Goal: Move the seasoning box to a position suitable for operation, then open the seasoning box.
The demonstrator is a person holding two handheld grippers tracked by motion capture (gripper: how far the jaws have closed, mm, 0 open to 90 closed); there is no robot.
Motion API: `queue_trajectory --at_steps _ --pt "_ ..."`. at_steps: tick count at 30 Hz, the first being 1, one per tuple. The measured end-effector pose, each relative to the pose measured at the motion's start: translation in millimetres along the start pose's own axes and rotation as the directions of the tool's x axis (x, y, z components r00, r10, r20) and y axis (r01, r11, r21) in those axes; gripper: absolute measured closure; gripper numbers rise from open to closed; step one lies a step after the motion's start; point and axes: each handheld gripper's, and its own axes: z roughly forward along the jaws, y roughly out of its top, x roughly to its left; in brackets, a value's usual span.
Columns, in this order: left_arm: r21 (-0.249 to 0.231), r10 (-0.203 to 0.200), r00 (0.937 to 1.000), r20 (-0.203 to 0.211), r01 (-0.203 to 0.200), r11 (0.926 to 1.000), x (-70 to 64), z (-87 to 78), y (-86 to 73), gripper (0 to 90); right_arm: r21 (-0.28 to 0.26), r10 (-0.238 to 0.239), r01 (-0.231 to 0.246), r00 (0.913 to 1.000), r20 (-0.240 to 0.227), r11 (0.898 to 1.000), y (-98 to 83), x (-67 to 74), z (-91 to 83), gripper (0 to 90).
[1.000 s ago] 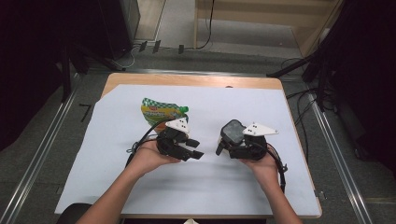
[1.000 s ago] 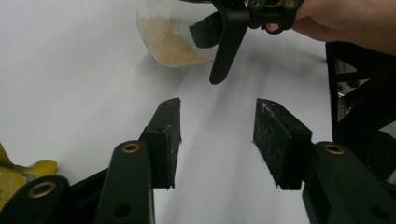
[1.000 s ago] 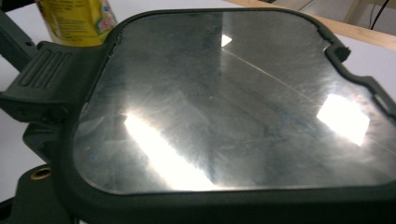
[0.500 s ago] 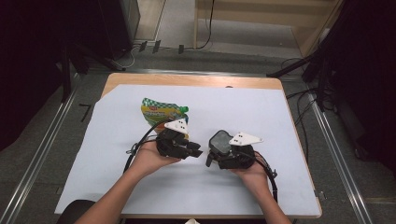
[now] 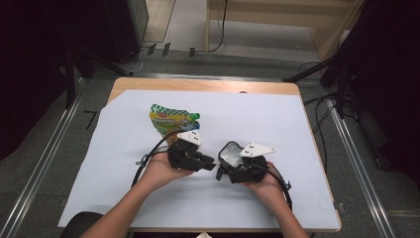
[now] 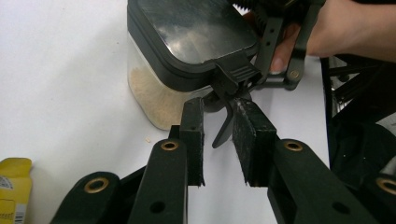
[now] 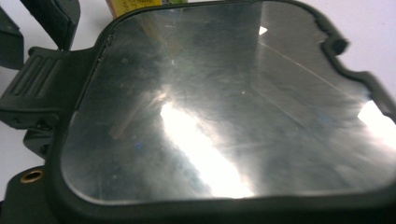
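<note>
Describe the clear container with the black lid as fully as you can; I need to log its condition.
The container is a squarish box with clear plastic walls and rounded corners. It stands upright on the white table cover with pale powder low inside. Its black-rimmed lid has a glossy, scuffed see-through panel and sits on top. A ribbed black latch hangs at one side, its flap between the left gripper pads. The right gripper holds the far side.

Bare forearms, black left gripper (image 5: 208, 161) with brass rivets, black right gripper (image 5: 221, 173), grey three-cornered plates, trailing black cables
</note>
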Motion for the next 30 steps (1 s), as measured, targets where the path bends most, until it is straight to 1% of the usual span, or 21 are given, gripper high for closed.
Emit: queue_trajectory --at_steps 2,3,4,7,9,10,11,12,13,14,16,17,18,20,23,24,25,26,27,28,30 --pt "0.003 0.004 1.0000 -0.003 -0.004 1.0000 0.3 -0.1 -0.1 74.3 0.016 -0.009 0.009 0.9999 0.009 1.000 1.7 0.2 -6.1 10.2" --pt "0.001 -0.004 1.0000 0.000 0.004 1.0000 1.2 0.2 -0.1 71.8 0.017 -0.016 0.016 0.9999 -0.001 1.000 1.9 0.8 -14.2 13.6" --pt "0.001 -0.004 1.0000 0.000 0.004 1.0000 1.2 0.2 -0.1 71.8 0.017 -0.016 0.016 0.9999 -0.001 1.000 1.9 0.8 -14.2 13.6" --pt "0.013 -0.012 0.9999 0.008 0.012 0.9998 2.2 2.1 -0.9 72.3 0.032 0.009 -0.008 0.9999 -0.010 0.999 -0.1 1.3 -33.5 15.4" --pt "0.021 -0.014 0.9998 0.014 0.014 0.9997 2.9 3.0 -1.6 73.3 0.019 0.032 -0.032 0.9995 -0.007 0.999 -1.1 0.6 -43.9 18.5" --pt "0.024 -0.017 0.9997 0.015 0.017 0.9996 3.3 3.7 -1.7 74.1 0.013 0.043 -0.043 0.9988 -0.021 0.999 -1.8 0.3 -48.8 22.0" --pt "0.024 -0.017 0.9997 0.015 0.017 0.9996 3.3 3.7 -1.7 74.6 0.013 0.043 -0.043 0.9988 -0.021 0.999 -1.8 0.3 -48.8 22.0" --pt "0.019 -0.025 0.9994 0.023 0.025 0.9995 4.4 4.5 -1.7 75.1 0.008 0.043 -0.042 0.9988 -0.026 0.999 -3.9 0.5 -56.3 29.1" --pt "0.019 -0.025 0.9994 0.023 0.025 0.9995 4.4 4.5 -1.7 76.1 0.008 0.043 -0.042 0.9988 -0.026 0.999 -3.9 0.5 -56.3 29.1" --pt "0.019 -0.024 0.9993 0.030 0.024 0.9995 4.4 6.1 -2.1 77.3 0.021 0.049 -0.048 0.9980 -0.041 0.999 -5.8 -0.3 -60.7 37.5" --pt "0.035 -0.019 0.9993 0.031 0.018 0.9992 4.2 8.2 -2.7 79.5 0.021 0.050 -0.049 0.9977 -0.046 0.999 -6.4 -0.7 -64.9 42.6" --pt "0.035 -0.019 0.9993 0.031 0.018 0.9992 4.2 8.2 -2.7 80.2 0.021 0.050 -0.049 0.9977 -0.046 0.999 -6.4 -0.7 -64.9 42.6" --pt "0.049 -0.015 0.9993 0.033 0.013 0.9987 4.3 10.6 -3.3 81.2 0.013 0.056 -0.056 0.9976 -0.041 0.998 -5.6 -1.4 -68.8 51.8" --pt "0.051 -0.007 0.9991 0.043 0.005 0.9987 4.8 13.2 -4.5 83.6 0.003 0.076 -0.076 0.9967 -0.030 0.997 -4.2 -2.9 -71.8 62.4" --pt "0.052 -0.007 0.9986 0.052 0.005 0.9986 4.2 16.5 -5.3 86.3 0.004 0.158 -0.158 0.9872 -0.019 0.987 -2.8 -6.1 -73.8 74.1" --pt "0.052 -0.007 0.9986 0.052 0.005 0.9986 4.2 16.5 -5.3 87.0 0.004 0.158 -0.158 0.9872 -0.019 0.987 -2.8 -6.1 -73.8 74.1" --pt "0.047 -0.012 0.9979 0.064 0.009 0.9989 3.9 18.5 -6.1 87.6 0.012 0.168 -0.168 0.9858 -0.002 0.986 -3.9 -6.9 -73.9 81.2" --pt "0.050 -0.013 0.9981 0.060 0.010 0.9987 4.0 19.3 -6.5 89.1 0.017 0.172 -0.172 0.9851 0.002 0.985 -4.0 -7.2 -73.6 84.9" --pt "0.050 -0.013 0.9981 0.060 0.010 0.9987 4.0 19.3 -6.5 89.2 0.017 0.172 -0.172 0.9851 0.002 0.985 -4.0 -7.2 -73.6 84.9" --pt "0.052 -0.014 0.9983 0.057 0.011 0.9986 4.0 20.4 -6.8 89.7 0.023 0.182 -0.182 0.9833 0.007 0.983 -4.1 -7.6 -71.7 90.0" --pt "0.056 -0.012 0.9986 0.052 0.009 0.9984 3.9 22.0 -7.5 90.0 0.027 0.183 -0.183 0.9832 0.006 0.983 -3.8 -7.6 -70.4 90.0"
